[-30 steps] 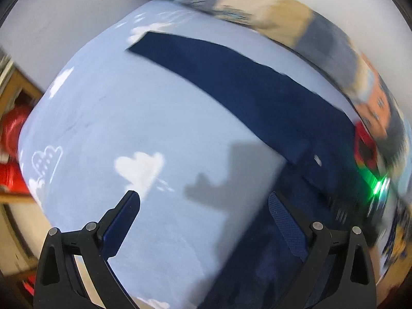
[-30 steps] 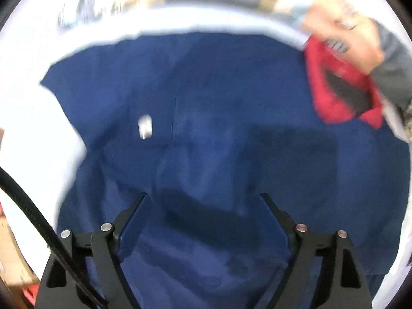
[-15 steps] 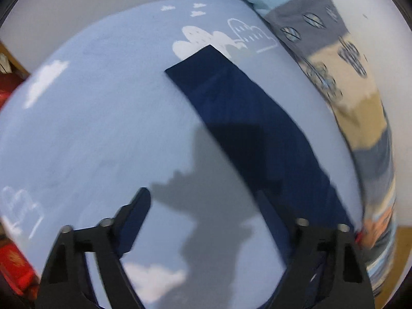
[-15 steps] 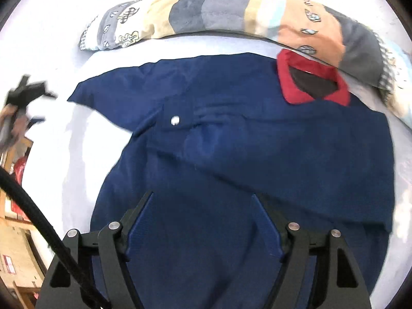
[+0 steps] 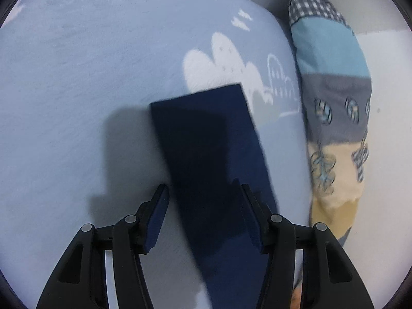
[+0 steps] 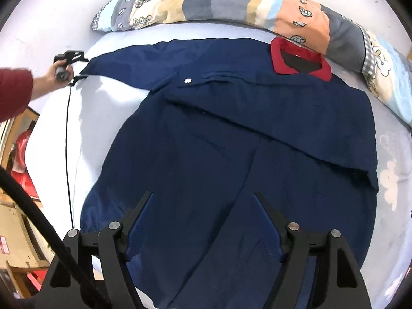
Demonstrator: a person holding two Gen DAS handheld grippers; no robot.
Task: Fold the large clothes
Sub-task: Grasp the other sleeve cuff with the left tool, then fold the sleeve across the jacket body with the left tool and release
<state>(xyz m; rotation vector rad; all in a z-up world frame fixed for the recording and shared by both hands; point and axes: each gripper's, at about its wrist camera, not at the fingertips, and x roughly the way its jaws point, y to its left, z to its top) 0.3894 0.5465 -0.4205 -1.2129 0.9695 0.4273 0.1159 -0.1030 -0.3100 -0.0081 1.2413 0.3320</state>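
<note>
A navy jacket (image 6: 231,141) with a red collar (image 6: 300,61) lies spread flat on a light blue bed sheet (image 5: 77,77). Its left sleeve (image 5: 206,141) stretches out flat, with the cuff edge just ahead of my left gripper (image 5: 202,190). The left jaws are closing: one finger hangs over the sleeve, the other over bare sheet, and neither pad presses the cloth. In the right wrist view a hand holds the left gripper (image 6: 77,67) at the sleeve's end. My right gripper (image 6: 203,195) hovers open above the jacket's lower body, holding nothing.
A long patchwork pillow (image 6: 231,2) runs along the head of the bed against the white wall, and its end (image 5: 334,103) lies right of the sleeve. A thin black cable (image 6: 68,154) trails across the sheet. Wooden furniture with red items (image 6: 23,149) stands left of the bed.
My left gripper has travelled along the sleeve to its cuff end, dropped lower and rolled, and its jaws have narrowed. My right gripper has risen, so the whole jacket now shows.
</note>
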